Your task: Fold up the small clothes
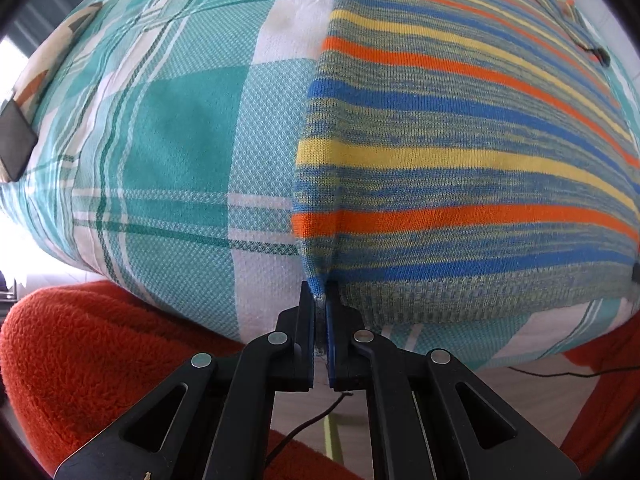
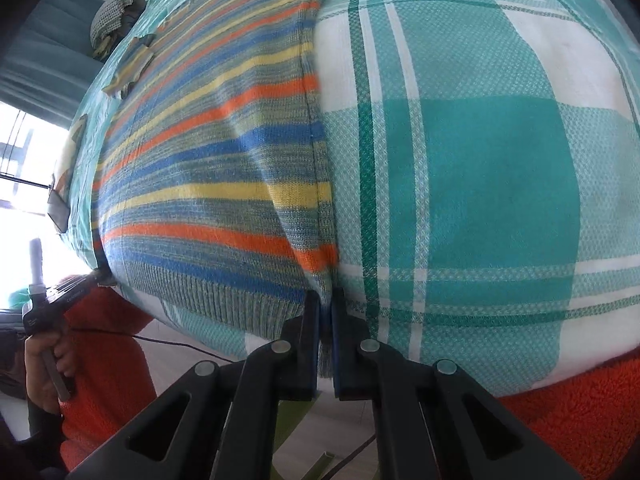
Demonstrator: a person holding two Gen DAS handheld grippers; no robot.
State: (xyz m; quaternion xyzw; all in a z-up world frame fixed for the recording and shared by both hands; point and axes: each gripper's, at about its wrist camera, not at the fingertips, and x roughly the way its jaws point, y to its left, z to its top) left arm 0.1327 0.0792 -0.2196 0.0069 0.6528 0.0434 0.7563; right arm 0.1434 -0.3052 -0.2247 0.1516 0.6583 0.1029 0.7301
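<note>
This looks like a bedroom in a home: beyond the claw spreads a teal, green and white checked woven bedsheet (image 1: 168, 128) over a soft, rounded mattress, with a bright daylight window (image 2: 24, 168) far to the left of the right claw. Behind and above that claw, at the far end of the bed, lies a bundled grey-patterned cloth heap (image 2: 114, 10) against a teal wall or curtain (image 2: 48, 52). Below the claws, past the mattress edge, run a pale wood-look floor (image 1: 532, 392) and a thin black cable (image 1: 304, 428).
</note>
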